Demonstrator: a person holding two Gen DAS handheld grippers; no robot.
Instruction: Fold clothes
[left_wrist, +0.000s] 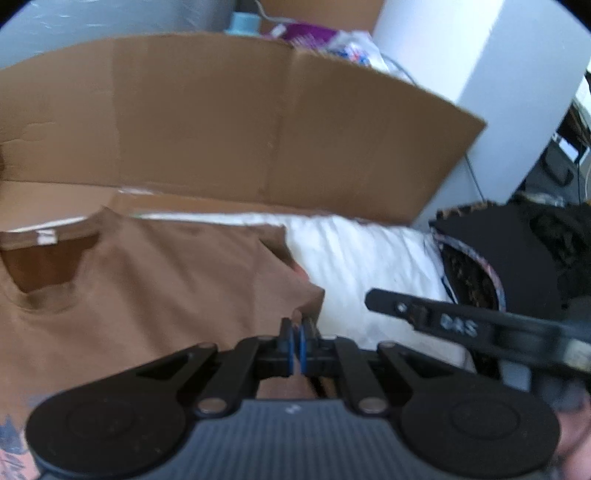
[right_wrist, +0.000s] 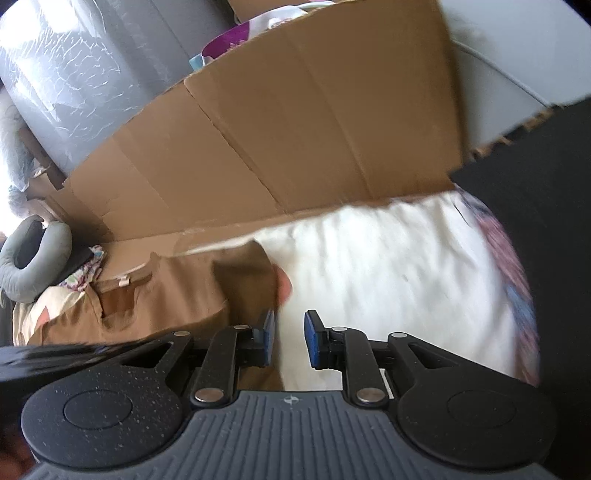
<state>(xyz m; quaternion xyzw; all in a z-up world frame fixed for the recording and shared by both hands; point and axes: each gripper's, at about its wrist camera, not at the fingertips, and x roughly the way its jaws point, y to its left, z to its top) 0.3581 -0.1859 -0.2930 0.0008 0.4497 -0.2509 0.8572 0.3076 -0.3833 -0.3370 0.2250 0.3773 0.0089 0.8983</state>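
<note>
A brown shirt (left_wrist: 147, 280) lies on the left of a white sheet (left_wrist: 365, 266), collar toward the cardboard sheet (left_wrist: 258, 122) at the far side. The left gripper (left_wrist: 297, 341) pinches its sleeve corner. The right gripper (right_wrist: 289, 341) hangs spread beside the shirt's edge.

backdrop: cardboard sheet (left_wrist: 258, 122) | surface: white bedding (right_wrist: 388, 280) | wall: white (left_wrist: 461, 48)
</note>
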